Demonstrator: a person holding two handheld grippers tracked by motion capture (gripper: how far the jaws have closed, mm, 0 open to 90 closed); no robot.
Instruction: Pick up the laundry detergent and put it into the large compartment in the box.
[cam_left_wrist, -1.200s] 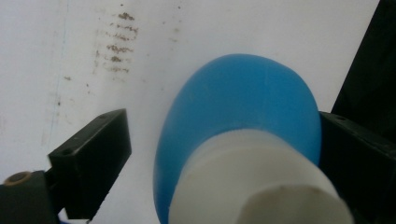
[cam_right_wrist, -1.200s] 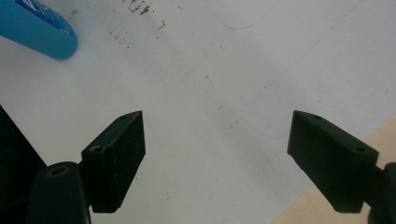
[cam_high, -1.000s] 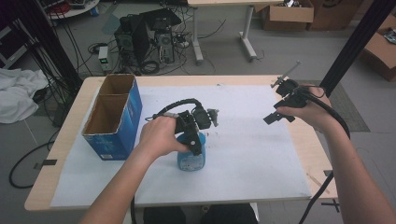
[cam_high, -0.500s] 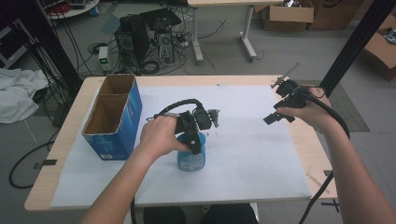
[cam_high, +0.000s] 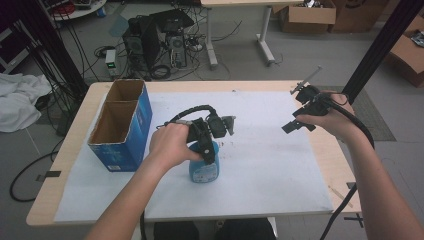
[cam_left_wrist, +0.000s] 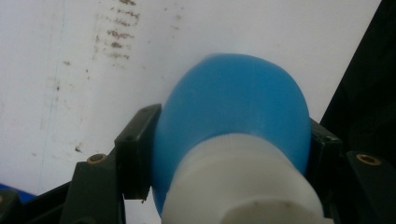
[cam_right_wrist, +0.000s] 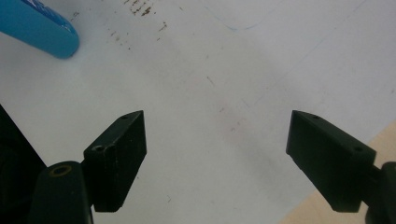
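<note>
A blue plastic bottle (cam_high: 204, 171) with a white neck stands on the white paper near the table's middle. My left gripper (cam_high: 205, 153) comes down on it from above, shut on its upper body. In the left gripper view the two black jaws press against both sides of the blue bottle (cam_left_wrist: 233, 102) just below the white neck. My right gripper (cam_high: 298, 123) hovers over the right part of the table, well apart from the bottle, open with nothing in it. In the right gripper view my right gripper (cam_right_wrist: 217, 140) has its jaws spread wide over bare paper, and the bottle's (cam_right_wrist: 37, 25) end shows at top left.
An open blue cardboard box (cam_high: 123, 150) with two compartments stands at the table's left. A white paper sheet (cam_high: 270, 165) with small brown stains covers most of the wooden table (cam_high: 64, 150). Computers and cables lie on the floor beyond the far edge.
</note>
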